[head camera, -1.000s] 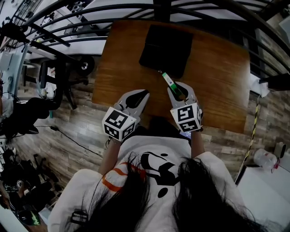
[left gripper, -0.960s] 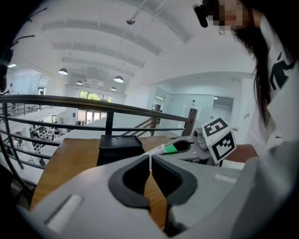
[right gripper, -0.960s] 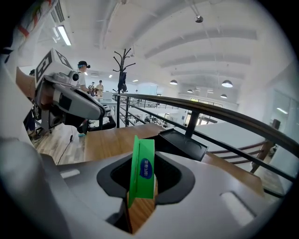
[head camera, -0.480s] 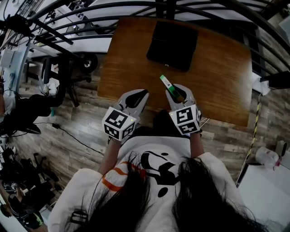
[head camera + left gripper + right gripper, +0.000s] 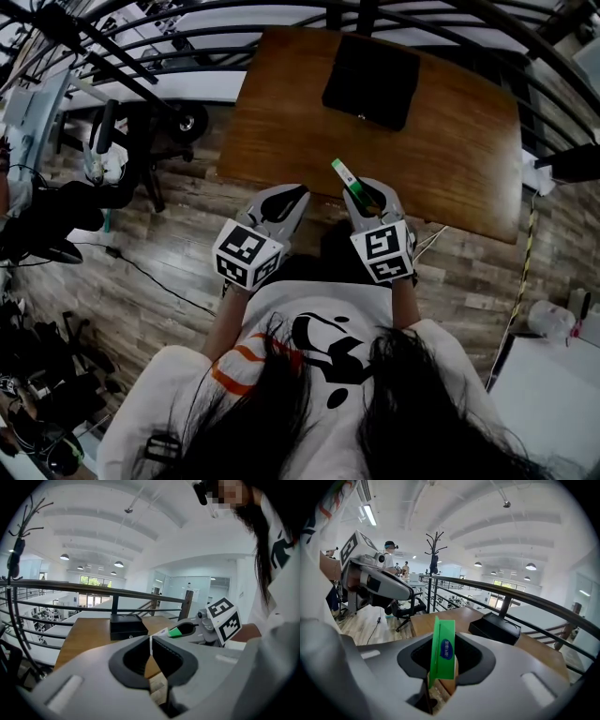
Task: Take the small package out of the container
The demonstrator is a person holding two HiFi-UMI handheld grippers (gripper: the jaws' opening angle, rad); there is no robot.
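Note:
In the head view the small green package sticks out ahead of my right gripper, which is shut on it above the near edge of the wooden table. The right gripper view shows the package upright between the jaws of the gripper. The black container sits closed at the table's far side, well away from both grippers, and also appears as the box and the box. My left gripper is shut and holds nothing; its tips meet.
Dark metal railings run behind and beside the table. A rolling chair and cables stand on the plank floor to the left. A white surface lies at lower right. The person's torso is just behind the grippers.
Both grippers have drawn back from the container toward the table's near edge, the right one carrying the green package. The container now lies farther ahead.

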